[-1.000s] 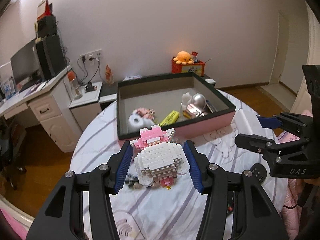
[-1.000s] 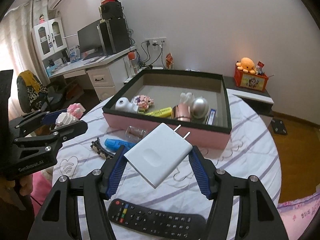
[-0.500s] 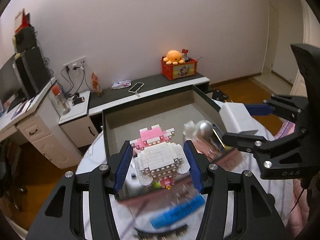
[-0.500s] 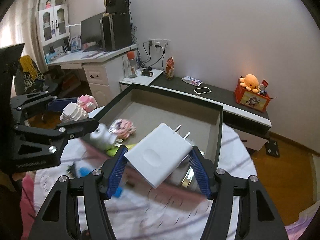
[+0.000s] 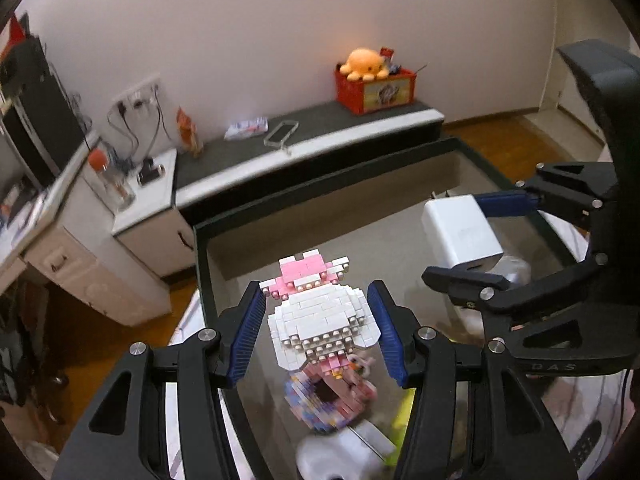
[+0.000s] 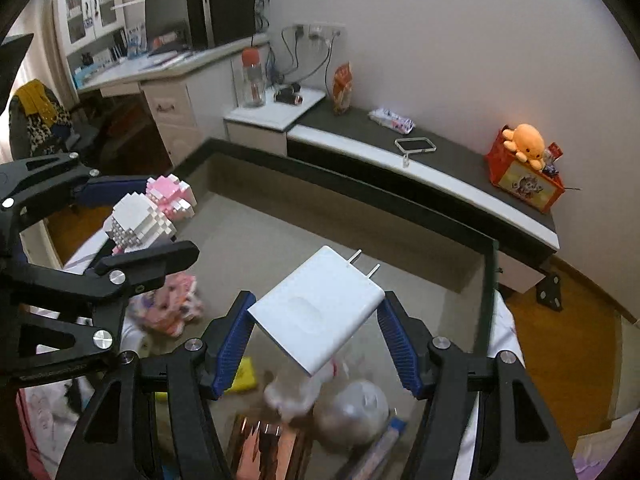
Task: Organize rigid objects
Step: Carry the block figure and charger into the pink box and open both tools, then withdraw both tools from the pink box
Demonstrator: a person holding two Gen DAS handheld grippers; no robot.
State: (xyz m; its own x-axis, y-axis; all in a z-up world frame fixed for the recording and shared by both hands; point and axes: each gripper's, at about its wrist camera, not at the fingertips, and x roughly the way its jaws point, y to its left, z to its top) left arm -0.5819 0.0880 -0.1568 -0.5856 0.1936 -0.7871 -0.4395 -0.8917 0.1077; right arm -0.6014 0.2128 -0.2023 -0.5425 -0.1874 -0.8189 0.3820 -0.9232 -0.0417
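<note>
My left gripper (image 5: pixel 318 330) is shut on a pink-and-white brick figure (image 5: pixel 320 316), held above the open box (image 5: pixel 280 216), over its left part. My right gripper (image 6: pixel 318 330) is shut on a white plug-in charger (image 6: pixel 316 314), prongs pointing away, above the same box (image 6: pixel 360 188). In the left wrist view the charger (image 5: pixel 460 232) and the right gripper (image 5: pixel 484 240) hang to the right. In the right wrist view the brick figure (image 6: pixel 148 216) and the left gripper (image 6: pixel 132 220) are at the left.
Inside the box lie a pink donut-like brick toy (image 5: pixel 328 400), a white object (image 5: pixel 340 452), a yellow item (image 6: pixel 244 376), a silver ball (image 6: pixel 352 408) and a copper-coloured item (image 6: pixel 268 448). Beyond the box stands a low dark cabinet (image 6: pixel 440 160) with an orange plush (image 6: pixel 524 140).
Both grippers have carried their objects forward from above the tablecloth to above the inside of the box. Both grips are unchanged.
</note>
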